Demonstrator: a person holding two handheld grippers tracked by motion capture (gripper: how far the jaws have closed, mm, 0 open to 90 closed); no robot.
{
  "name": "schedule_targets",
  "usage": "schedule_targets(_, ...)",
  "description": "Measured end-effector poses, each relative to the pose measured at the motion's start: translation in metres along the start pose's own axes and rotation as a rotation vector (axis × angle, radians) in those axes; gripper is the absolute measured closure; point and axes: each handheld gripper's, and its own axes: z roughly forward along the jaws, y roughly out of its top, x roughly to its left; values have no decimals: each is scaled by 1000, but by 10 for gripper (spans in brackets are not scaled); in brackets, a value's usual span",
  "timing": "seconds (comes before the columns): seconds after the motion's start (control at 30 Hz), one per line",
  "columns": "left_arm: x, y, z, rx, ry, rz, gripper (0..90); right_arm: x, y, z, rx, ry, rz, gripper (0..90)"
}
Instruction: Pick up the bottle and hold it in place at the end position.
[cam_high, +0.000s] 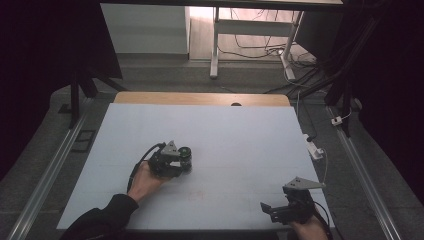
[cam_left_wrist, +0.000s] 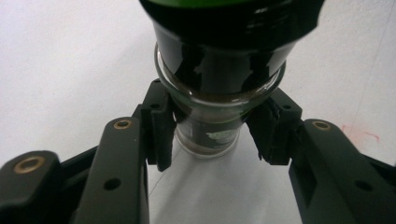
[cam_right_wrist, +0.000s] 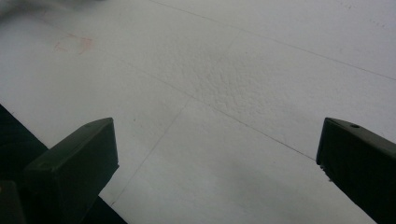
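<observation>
A: Glass, dark and glossy: a small bottle (cam_left_wrist: 219, 70) is sitting between the fingers (cam_left_wrist: 161, 126) of the left gripper (cam_high: 172, 161), which are closing in on its narrow neck just under a clear rim. Whether they are truly squeezing or merely touching, I'm judging it as a hold.

B: And where is it lying relative to those fingers?

A: Its wider dark body is reaching forward, beyond the fingertips, low over the white tabletop (cam_high: 235, 135). I'd guess it's stiff, slick and breakable (glass on hard pads tends to slide), so gripping at the neck below the rim is looking sensible: the rim is acting as a stop.

B: What is the right gripper (cam_high: 280, 212) doing?

A: Its fingers (cam_right_wrist: 74, 158) are standing wide apart with nothing between them, and only bare tabletop is lying ahead of them, plus a faint pink mark (cam_right_wrist: 74, 44) farther out.

B: Anything blocking the way?

A: Nothing is crowding either set of fingers. The two grippers are sitting well apart. Cables and a table frame on the floor are lying far beyond, past the tabletop's far edge.
</observation>
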Motion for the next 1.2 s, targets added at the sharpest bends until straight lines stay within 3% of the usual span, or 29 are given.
schedule_targets(0.33, 4, 5, -3, -8, 2, -22, 534, 0, 0, 0, 0, 1, 0, 0)
schedule_targets(0.6, 10, 21, -6, -32, -4, -13, 535, 0, 0, 0, 0, 1, 1, 0)
schedule_targets(0.87, 17, 40, 0, -59, -10, 0, 534, 0, 0, 0, -1, 2, 2, 0)
schedule_targets(1.0, 20, 48, 8, -43, 3, 23, 534, 0, 0, 0, -1, 3, 2, 0)
schedule_targets(1.2, 24, 55, 17, -43, 14, 23, 535, 0, 0, 0, 2, 2, -1, 0)
